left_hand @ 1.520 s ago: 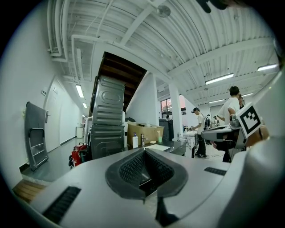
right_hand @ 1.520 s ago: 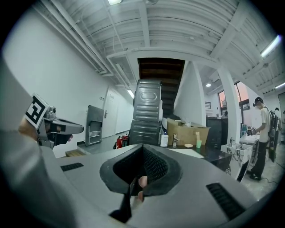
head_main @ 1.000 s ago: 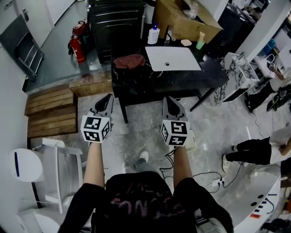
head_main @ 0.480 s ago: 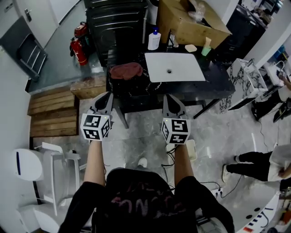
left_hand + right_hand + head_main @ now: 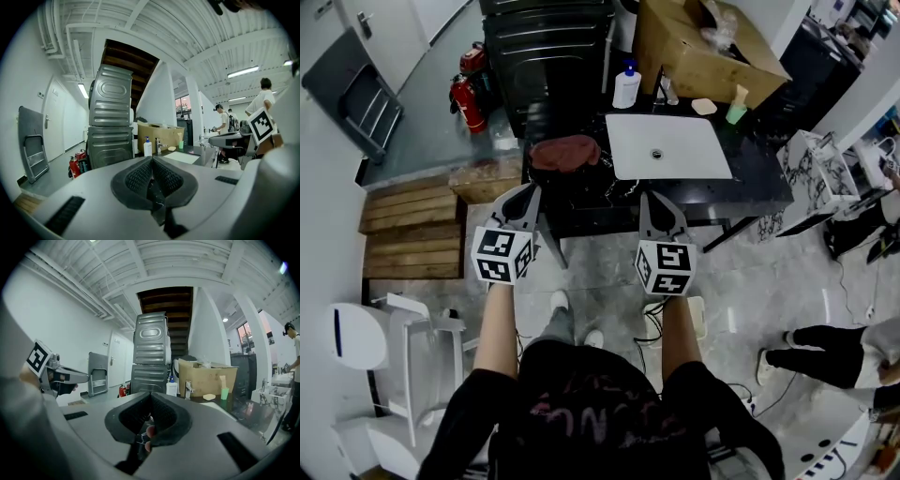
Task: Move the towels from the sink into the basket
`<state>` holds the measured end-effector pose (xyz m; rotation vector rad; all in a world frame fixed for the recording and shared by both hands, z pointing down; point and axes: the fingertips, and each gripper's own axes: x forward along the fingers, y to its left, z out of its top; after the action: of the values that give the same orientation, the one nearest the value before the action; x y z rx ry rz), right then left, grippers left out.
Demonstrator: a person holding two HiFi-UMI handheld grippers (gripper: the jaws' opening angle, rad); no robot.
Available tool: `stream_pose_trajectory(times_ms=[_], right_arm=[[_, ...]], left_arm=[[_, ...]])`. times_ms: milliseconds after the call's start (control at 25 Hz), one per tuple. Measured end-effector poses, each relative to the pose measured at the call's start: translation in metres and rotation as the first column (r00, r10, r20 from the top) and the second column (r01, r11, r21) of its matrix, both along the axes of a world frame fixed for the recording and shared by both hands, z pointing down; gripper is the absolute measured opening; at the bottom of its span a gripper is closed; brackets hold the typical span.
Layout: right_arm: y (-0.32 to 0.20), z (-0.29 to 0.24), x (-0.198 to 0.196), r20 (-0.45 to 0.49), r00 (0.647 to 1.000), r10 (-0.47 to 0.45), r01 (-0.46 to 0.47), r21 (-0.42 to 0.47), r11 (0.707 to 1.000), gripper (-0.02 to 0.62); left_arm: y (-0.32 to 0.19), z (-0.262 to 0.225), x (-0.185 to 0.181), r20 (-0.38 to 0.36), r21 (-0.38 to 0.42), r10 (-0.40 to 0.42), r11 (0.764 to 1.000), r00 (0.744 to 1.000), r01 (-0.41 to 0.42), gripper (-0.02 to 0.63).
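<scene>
Floor (image 5: 600, 281): grey, beneath us at lower centre.
Left gripper (image 5: 525, 192): we hold its jaws closed tight, empty, centre-left.
Right gripper (image 5: 657, 199): likewise closed and empty, centre-right.
Towel (image 5: 565, 151): reddish, on the black counter (image 5: 750, 178), just above left gripper's tip, untouched.
Sink (image 5: 667, 148): white, right of towel.

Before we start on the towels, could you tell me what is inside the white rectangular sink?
Inside the white rectangular sink only its small drain shows, no towel. A reddish-brown towel lies beside it on the black counter. Nothing covers the sink.
</scene>
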<state>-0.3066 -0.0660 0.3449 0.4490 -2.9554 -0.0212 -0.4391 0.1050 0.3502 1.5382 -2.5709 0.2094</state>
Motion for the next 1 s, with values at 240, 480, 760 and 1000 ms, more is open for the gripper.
stream_pose_trajectory(times_ms=[240, 480, 760, 1000], right_arm=[[-0.015, 0.008, -0.033, -0.013, 1.000, 0.010, -0.010, 0.005, 1.000, 0.015], [-0.033, 0.013, -0.073, -0.015, 1.000, 0.026, -0.026, -0.006, 1.000, 0.015], [-0.045, 0.021, -0.102, -0.018, 0.999, 0.036, -0.036, -0.015, 0.999, 0.015], [-0.058, 0.022, -0.108, -0.020, 0.998, 0.054, -0.054, -0.013, 0.998, 0.015]], left_arm=[[-0.021, 0.011, -0.034, -0.006, -0.010, 0.025, 1.000, 1.000, -0.025, 0.017], [-0.042, 0.020, -0.072, -0.021, -0.020, 0.042, 0.999, 0.999, -0.042, 0.017], [-0.058, 0.042, -0.103, -0.048, -0.055, 0.051, 0.997, 0.998, -0.054, 0.017], [-0.082, 0.071, -0.124, -0.091, -0.109, 0.065, 0.991, 0.994, -0.075, 0.017]])
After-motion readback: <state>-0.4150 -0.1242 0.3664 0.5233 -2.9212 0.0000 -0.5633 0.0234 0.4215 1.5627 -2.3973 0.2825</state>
